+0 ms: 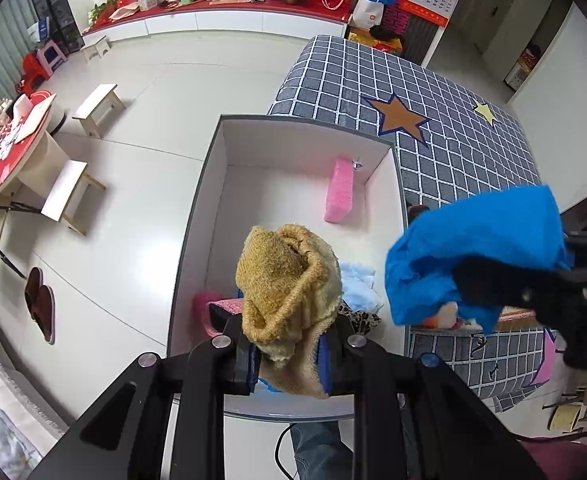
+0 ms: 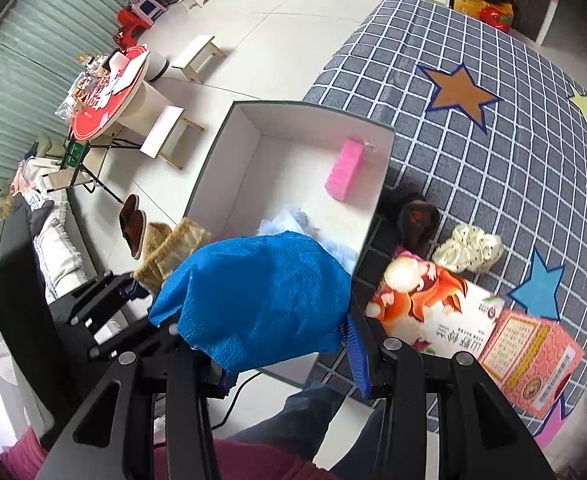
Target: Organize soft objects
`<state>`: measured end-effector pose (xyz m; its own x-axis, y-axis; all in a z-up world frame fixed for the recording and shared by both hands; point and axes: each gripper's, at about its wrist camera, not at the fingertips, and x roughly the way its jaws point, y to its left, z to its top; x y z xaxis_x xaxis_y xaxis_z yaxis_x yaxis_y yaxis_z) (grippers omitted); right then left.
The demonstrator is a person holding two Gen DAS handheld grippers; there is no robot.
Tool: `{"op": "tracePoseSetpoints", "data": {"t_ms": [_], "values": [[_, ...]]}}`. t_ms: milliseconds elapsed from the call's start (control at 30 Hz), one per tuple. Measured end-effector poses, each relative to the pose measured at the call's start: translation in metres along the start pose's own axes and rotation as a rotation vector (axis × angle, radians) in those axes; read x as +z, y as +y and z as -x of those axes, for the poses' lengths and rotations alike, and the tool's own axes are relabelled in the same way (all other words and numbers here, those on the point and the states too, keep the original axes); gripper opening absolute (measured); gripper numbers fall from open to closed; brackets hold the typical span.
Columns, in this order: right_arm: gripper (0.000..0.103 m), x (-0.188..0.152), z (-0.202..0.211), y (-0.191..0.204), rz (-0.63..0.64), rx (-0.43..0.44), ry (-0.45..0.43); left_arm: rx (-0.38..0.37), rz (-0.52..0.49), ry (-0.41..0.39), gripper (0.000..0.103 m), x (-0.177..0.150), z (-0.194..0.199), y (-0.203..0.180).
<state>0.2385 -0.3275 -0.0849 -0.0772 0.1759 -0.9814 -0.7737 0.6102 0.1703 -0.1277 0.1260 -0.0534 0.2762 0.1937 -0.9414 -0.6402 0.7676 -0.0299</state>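
Now both of your grippers carry cloth above the white box (image 1: 213, 184), and what matters is where each load hangs over the box opening. Your left gripper (image 1: 289, 364) is clamped on the tan knitted piece (image 1: 289, 280), which fills the lower centre of the left wrist view, directly above the near end of the box. Your right gripper (image 2: 289, 344) is closed on the blue cloth (image 2: 261, 300); in the right wrist view it hangs in the lower centre, over the near right corner of the box, partly across the rim. I judge the left load is placed better for a drop, while the blue cloth should go a little toward the upper left of the frame first. The box runs long toward the top of the frame, with a pink sponge (image 1: 339, 190) at its far end, so free floor remains in the middle.
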Motion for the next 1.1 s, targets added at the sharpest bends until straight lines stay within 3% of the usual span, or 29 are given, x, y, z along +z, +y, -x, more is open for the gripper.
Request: {"op": "tracePoseSetpoints", "data": {"t_ms": [433, 500, 567, 667, 767, 900, 933, 967, 1100], "values": [[0.045, 0.028, -0.019, 0.020, 0.056, -0.013, 0.027, 0.003, 0.026, 0.016, 0.025, -0.001, -0.008, 0.007], [0.045, 0.030, -0.021, 0.022, 0.061, -0.011, 0.030, -0.005, 0.023, 0.013, 0.034, -0.001, -0.007, 0.006], [0.047, 0.033, -0.023, 0.024, 0.068, -0.010, 0.036, -0.007, 0.019, 0.008, 0.056, -0.002, -0.006, 0.005], [0.059, 0.035, -0.024, 0.024, 0.071, -0.014, 0.040, -0.007, 0.012, 0.005, 0.082, -0.002, -0.004, 0.004], [0.077, 0.037, -0.022, 0.023, 0.060, -0.018, 0.033, -0.026, 0.010, 0.005, 0.085, -0.003, -0.003, 0.003], [0.081, 0.038, -0.021, 0.016, 0.032, -0.009, 0.043, -0.045, 0.023, -0.027, 0.094, -0.002, 0.003, 0.004], [0.086, 0.039, -0.021, 0.013, 0.019, -0.002, 0.050, -0.052, 0.032, -0.036, 0.102, -0.002, 0.005, 0.005], [0.102, 0.039, -0.021, 0.011, 0.010, 0.002, 0.051, -0.059, 0.045, -0.054, 0.103, -0.001, 0.008, 0.007], [0.103, 0.037, -0.020, 0.003, -0.014, 0.039, 0.080, -0.085, 0.082, -0.093, 0.103, 0.001, 0.014, 0.012]]}}
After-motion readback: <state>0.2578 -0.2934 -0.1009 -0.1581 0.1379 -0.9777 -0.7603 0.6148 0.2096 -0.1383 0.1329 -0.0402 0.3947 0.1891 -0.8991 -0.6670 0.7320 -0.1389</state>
